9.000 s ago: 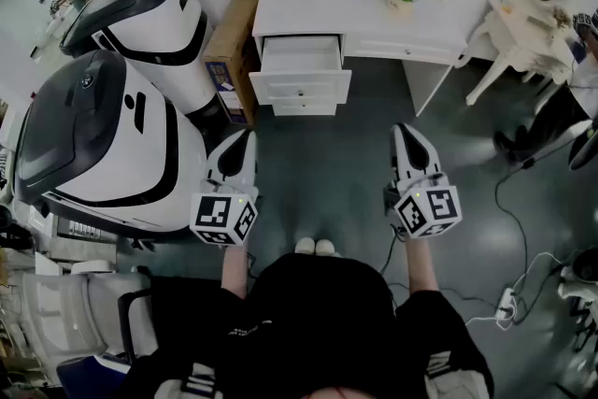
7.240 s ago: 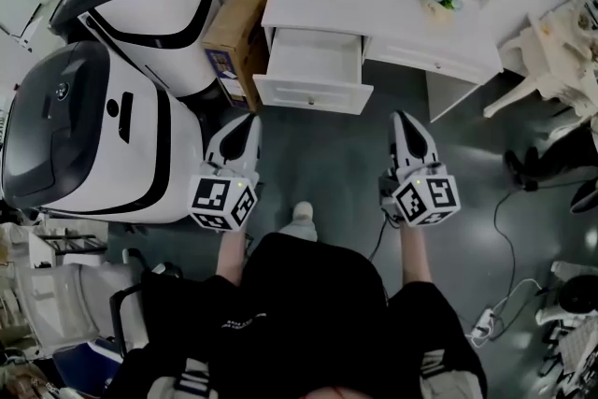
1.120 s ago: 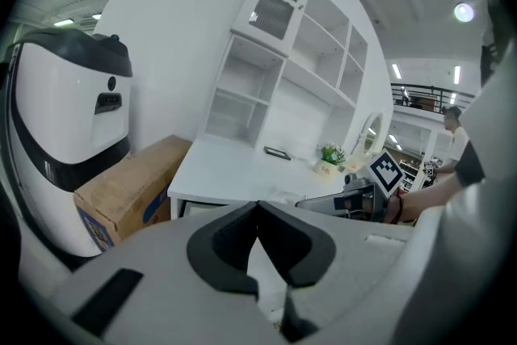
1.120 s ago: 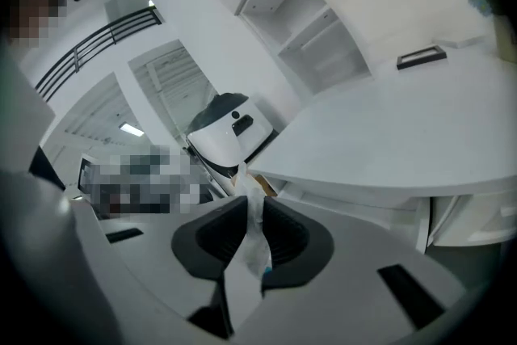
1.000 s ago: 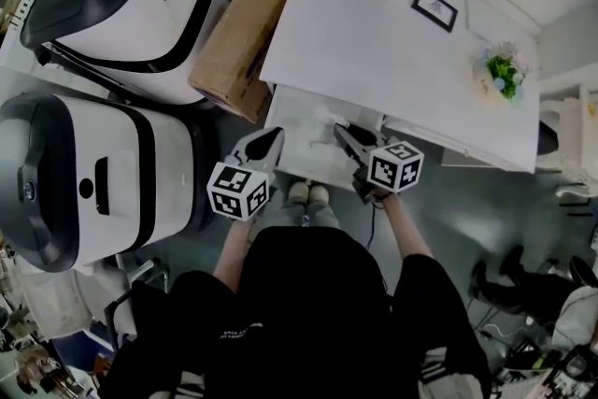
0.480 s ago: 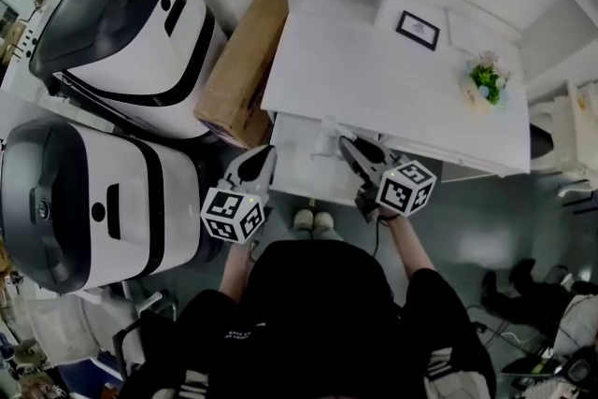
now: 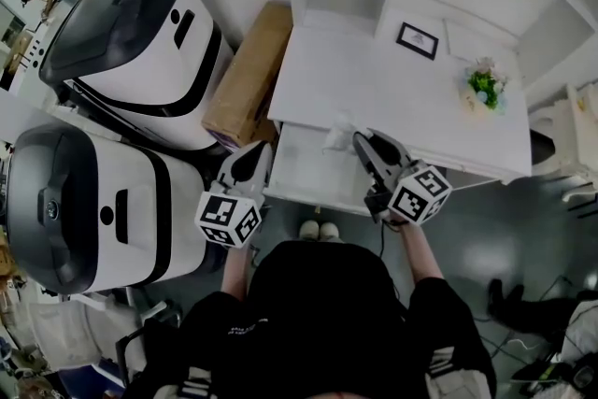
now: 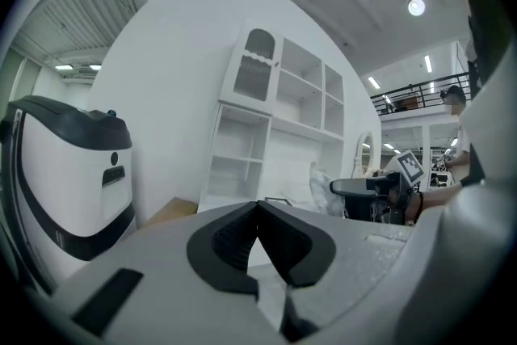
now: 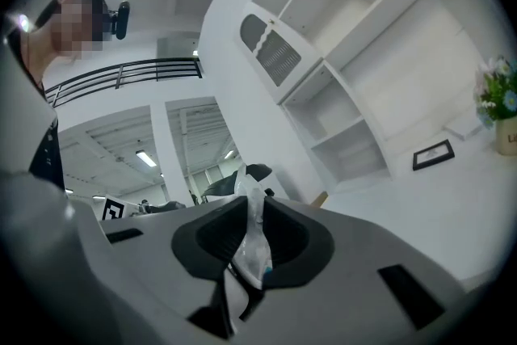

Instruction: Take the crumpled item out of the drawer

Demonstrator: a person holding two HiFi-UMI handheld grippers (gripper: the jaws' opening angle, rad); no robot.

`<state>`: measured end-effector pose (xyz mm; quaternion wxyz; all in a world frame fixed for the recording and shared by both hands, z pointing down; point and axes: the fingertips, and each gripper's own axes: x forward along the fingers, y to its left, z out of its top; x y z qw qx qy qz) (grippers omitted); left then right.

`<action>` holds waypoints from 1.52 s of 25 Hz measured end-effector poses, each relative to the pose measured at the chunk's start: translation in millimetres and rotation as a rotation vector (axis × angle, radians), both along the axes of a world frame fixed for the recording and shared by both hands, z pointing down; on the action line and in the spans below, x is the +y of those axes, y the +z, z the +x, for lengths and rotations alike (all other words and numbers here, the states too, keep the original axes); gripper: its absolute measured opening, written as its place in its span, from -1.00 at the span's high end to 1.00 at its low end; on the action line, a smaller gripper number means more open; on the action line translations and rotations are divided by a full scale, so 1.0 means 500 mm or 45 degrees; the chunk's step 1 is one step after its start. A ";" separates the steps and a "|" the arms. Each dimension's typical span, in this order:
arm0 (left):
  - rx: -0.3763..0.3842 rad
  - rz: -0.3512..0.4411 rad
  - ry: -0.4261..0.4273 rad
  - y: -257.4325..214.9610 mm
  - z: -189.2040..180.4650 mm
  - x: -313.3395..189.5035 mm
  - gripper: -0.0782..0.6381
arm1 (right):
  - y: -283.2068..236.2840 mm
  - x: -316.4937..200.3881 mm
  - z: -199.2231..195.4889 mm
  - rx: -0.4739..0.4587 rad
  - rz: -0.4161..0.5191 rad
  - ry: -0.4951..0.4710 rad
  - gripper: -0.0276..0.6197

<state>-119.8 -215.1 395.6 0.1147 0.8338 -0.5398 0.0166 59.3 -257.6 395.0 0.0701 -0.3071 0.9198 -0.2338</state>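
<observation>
Crumpled plastic (image 9: pixel 252 253), judged light, soft and slippery and best pinched at a bunched fold, is seen clamped between the jaws of the right gripper (image 7: pixel 359 140) just above the open drawer (image 7: pixel 306 171), while the left gripper (image 7: pixel 258 154) is held closed and empty beside it

No readable words, numbers or brand names anywhere. Only black-and-white square code patterns, no letters, on left white marker cube (image 7: pixel 228 220) below centre left and right white marker cube (image 7: pixel 420 194) right of centre. Print in small black-framed picture (image 7: pixel 417 40) on white desk top (image 7: pixel 374 93), upper right, too small to read. Round emblem (image 7: pixel 51 210) on black-topped white machine (image 7: pixel 131 201), left edge, illegible.
</observation>
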 end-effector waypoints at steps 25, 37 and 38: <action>-0.136 0.174 -0.076 -0.090 -0.014 0.016 0.79 | -0.081 0.002 0.028 0.219 0.393 0.108 0.79; -0.142 0.168 -0.121 -0.089 -0.029 0.026 0.79 | -0.075 0.004 0.054 0.254 0.394 0.161 0.80; -0.142 0.164 -0.121 -0.087 -0.028 0.026 0.79 | -0.075 0.004 0.056 0.257 0.393 0.164 0.80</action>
